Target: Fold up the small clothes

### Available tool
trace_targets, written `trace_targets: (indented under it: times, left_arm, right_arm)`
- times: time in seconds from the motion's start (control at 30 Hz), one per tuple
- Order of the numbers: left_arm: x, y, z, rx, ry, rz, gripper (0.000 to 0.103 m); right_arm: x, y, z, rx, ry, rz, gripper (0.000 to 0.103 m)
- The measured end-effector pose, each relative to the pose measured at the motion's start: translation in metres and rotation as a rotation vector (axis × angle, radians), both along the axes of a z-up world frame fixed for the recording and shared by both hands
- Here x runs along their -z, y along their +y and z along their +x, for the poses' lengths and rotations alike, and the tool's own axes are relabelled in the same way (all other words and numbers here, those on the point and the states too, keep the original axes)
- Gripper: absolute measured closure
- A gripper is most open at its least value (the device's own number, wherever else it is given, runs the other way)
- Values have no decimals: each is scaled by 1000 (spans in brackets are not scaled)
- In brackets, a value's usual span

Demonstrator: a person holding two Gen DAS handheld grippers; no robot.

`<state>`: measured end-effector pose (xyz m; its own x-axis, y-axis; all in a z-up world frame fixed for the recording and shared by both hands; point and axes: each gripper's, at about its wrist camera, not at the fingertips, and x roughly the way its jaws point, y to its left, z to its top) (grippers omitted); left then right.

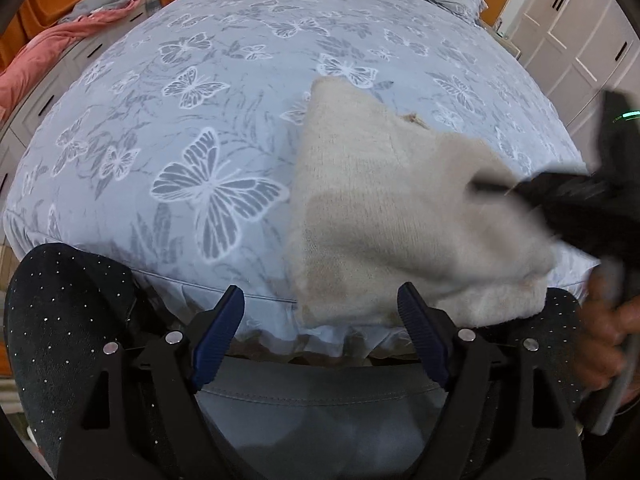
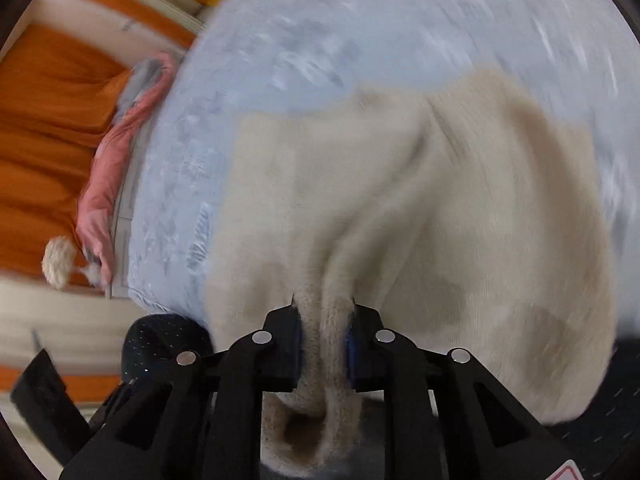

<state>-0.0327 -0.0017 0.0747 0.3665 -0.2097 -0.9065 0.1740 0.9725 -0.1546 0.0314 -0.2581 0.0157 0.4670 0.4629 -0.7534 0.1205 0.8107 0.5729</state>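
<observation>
A cream sweater (image 2: 400,200) is pinched between the narrow jaws of the right gripper (image 2: 324,344), spreading ahead over the bed (image 1: 200,100). The left gripper (image 1: 320,332) is held wide, nothing gripped, the sweater just ahead.

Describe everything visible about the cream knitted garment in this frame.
The cream fuzzy knitted garment is soft, with faint tan patches and a small brown mark at one upper fold. It lies partly on the blue butterfly-print bedspread, near the bed's front edge, one side lifted and bunched. The right gripper is shut on a gathered fold of it. The left gripper is open just beside its lower edge, not gripping it.
</observation>
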Motion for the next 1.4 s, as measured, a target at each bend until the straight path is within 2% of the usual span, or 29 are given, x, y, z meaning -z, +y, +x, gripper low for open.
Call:
trace_targets:
  times: [0.07, 0.13, 0.2, 0.23, 0.27, 0.3, 0.33, 0.37, 0.4, 0.43, 0.5, 0.57, 0.6, 0.77, 0.83, 0.9, 0.93, 0.97, 1.0, 1.1, 1.13, 1.17, 1.27, 1.3, 1.33, 1.4]
  left_arm:
    - [-8, 1, -3, 6, -19, -26, 26]
    - [-10, -2, -4, 16, -30, -38, 23]
    - [-1, -12, -3, 38, -14, -33, 22]
    - [3, -17, -1, 48, 2, -30, 22]
    - [10, -24, 0, 63, 34, -30, 22]
    - [13, -30, 0, 79, 56, -35, 22]
    - [13, -35, -1, 89, 60, -36, 22]
    - [11, -38, -3, 96, 53, -33, 22]
    - [8, -41, -3, 103, 44, -30, 22]
    - [5, -43, -4, 112, 33, -30, 22]
    - [6, -47, -3, 117, 32, -22, 21]
    - [10, -52, 1, 121, 46, -18, 21]
    - [12, -56, 3, 119, 57, -14, 21]
    - [12, -79, 14, 132, 45, -4, 21]
    - [15, -90, 17, 147, 41, 37, 21]
    - [23, -100, 20, 173, 50, 102, 21]
    - [32, -105, 21, 193, 68, 148, 21]
    - [40, -107, 22, 200, 85, 174, 21]
    - [46, -107, 22, 199, 101, 176, 20]
    - [63, -107, 20, 201, 153, 170, 20]
    - [66, -107, 18, 202, 160, 174, 20]
    - [69, -107, 16, 203, 161, 187, 20]
    - [67, -105, 11, 200, 139, 183, 22]
    - [64, -104, 10, 196, 139, 172, 21]
    - [62, -104, 10, 194, 138, 160, 21]
    - [52, -105, 8, 188, 123, 142, 21]
  right_arm:
    - [-38, -23, -25, 48, -123, 38, 89]
    - [-45, -55, -50, 137, -160, -37, 89]
    - [-11, -80, -55, 178, -34, -161, 86]
    - [26, -92, -52, 163, 109, -218, 85]
    - [51, -100, -53, 167, 218, -249, 85]
    - [63, -109, -62, 203, 264, -220, 84]
    - [57, -113, -70, 231, 224, -170, 78]
    - [43, -117, -82, 272, 163, -136, 77]
    - [29, -119, -93, 312, 113, -138, 72]
    - [19, -122, -102, 346, 77, -139, 59]
    - [10, -123, -112, 362, 50, -114, 57]
    - [17, -120, -107, 301, 74, -44, 57]
    - [23, -112, -103, 269, 89, -41, 57]
    - [43, -91, -76, 154, 141, -123, 57]
    - [40, -84, -63, 115, 140, -156, 87]
    - [7, -83, -71, 104, 12, -147, 88]
    - [-10, -88, -77, 120, -30, -150, 88]
    - [-14, -94, -81, 139, -40, -151, 88]
    - [-13, -103, -84, 165, -31, -143, 88]
    - [30, -118, -84, 174, 137, -168, 87]
    - [43, -118, -86, 162, 182, -145, 85]
    - [47, -118, -89, 167, 176, -117, 83]
    - [34, -116, -93, 201, 89, -94, 67]
    - [31, -116, -91, 210, 79, -97, 56]
    - [29, -116, -86, 216, 69, -102, 51]
    - [37, -113, -72, 185, 95, -106, 51]
